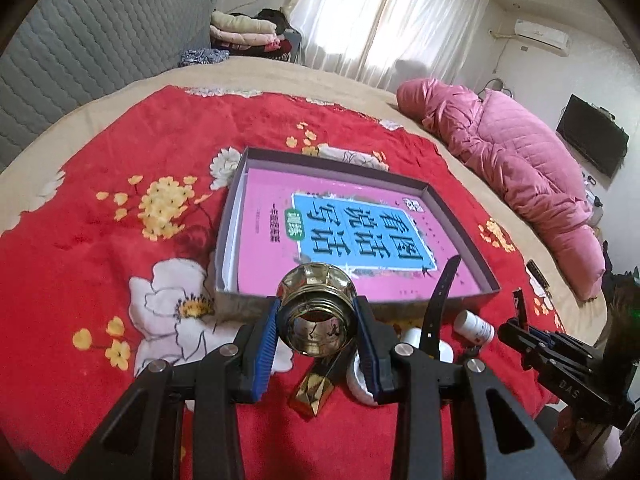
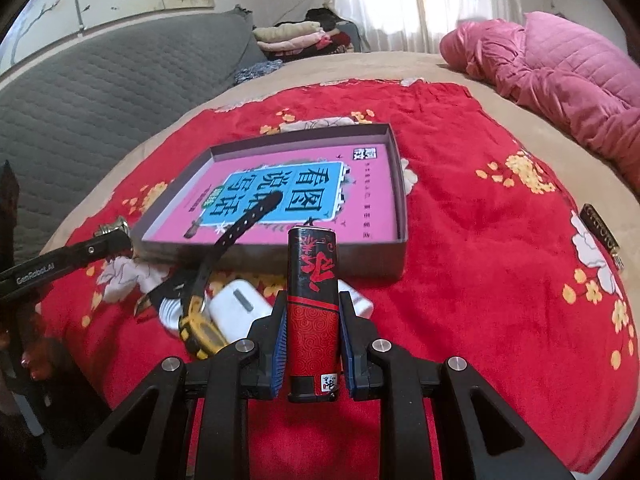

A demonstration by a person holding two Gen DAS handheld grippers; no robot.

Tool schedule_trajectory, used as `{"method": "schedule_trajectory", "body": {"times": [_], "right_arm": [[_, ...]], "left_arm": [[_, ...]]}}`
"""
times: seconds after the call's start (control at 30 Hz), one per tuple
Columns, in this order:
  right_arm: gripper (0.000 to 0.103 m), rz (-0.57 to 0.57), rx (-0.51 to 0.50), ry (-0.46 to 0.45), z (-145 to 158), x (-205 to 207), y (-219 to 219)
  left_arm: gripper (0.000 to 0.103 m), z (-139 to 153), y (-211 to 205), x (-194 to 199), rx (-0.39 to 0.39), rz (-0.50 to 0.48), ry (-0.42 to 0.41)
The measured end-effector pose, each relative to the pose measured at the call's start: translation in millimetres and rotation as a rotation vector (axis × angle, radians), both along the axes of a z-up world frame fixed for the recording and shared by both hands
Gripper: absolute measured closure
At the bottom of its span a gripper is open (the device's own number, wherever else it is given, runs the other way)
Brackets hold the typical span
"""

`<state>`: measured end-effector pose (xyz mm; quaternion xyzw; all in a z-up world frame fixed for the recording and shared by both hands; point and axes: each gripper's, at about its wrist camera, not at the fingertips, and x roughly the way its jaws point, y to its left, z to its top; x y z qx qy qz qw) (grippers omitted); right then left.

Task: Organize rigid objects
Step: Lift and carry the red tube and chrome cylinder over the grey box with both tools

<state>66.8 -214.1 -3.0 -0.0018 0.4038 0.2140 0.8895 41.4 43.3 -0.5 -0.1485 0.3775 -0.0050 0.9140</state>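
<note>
My left gripper [image 1: 318,340] is shut on a gold glass bottle [image 1: 318,312], mouth toward the camera, held just in front of a shallow grey box [image 1: 464,240] with a pink book [image 1: 272,216] inside. My right gripper [image 2: 313,332] is shut on a red and black lighter [image 2: 314,300], held upright before the same box [image 2: 400,200]. A black-strapped yellow watch [image 2: 202,320] leans on the box edge. A white case [image 2: 238,308], a white bottle [image 1: 474,326] and a gold cap [image 1: 312,394] lie on the red blanket.
The red floral blanket [image 1: 100,240] covers a round bed. A pink padded jacket [image 1: 520,168] lies at the right. A dark flat item [image 2: 600,226] rests on the blanket's right side. Folded clothes [image 1: 244,32] sit behind the bed.
</note>
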Motion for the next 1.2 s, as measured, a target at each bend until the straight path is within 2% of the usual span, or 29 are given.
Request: {"method": "schedule_trajectory", "body": {"times": [0.47, 0.63, 0.87, 1.2], "right_arm": [[0.080, -0.083, -0.018, -0.021, 11.0, 45.6, 11.2], [0.080, -0.108, -0.029, -0.010, 8.0, 60.7, 19.7], [0.080, -0.119, -0.082, -0.013, 1.6, 76.3, 32.9], [0.083, -0.150, -0.126, 0.004, -11.9, 99.5, 40.8]], "left_arm": [[0.066, -8.3, 11.3, 32.0, -0.014, -0.001, -0.020], [0.066, -11.3, 19.5, 47.1, -0.004, 0.014, -0.029], [0.066, -25.5, 23.7, 64.2, -0.028, 0.006, -0.009], [0.066, -38.9, 21.3, 76.3, -0.005, -0.010, 0.005]]}}
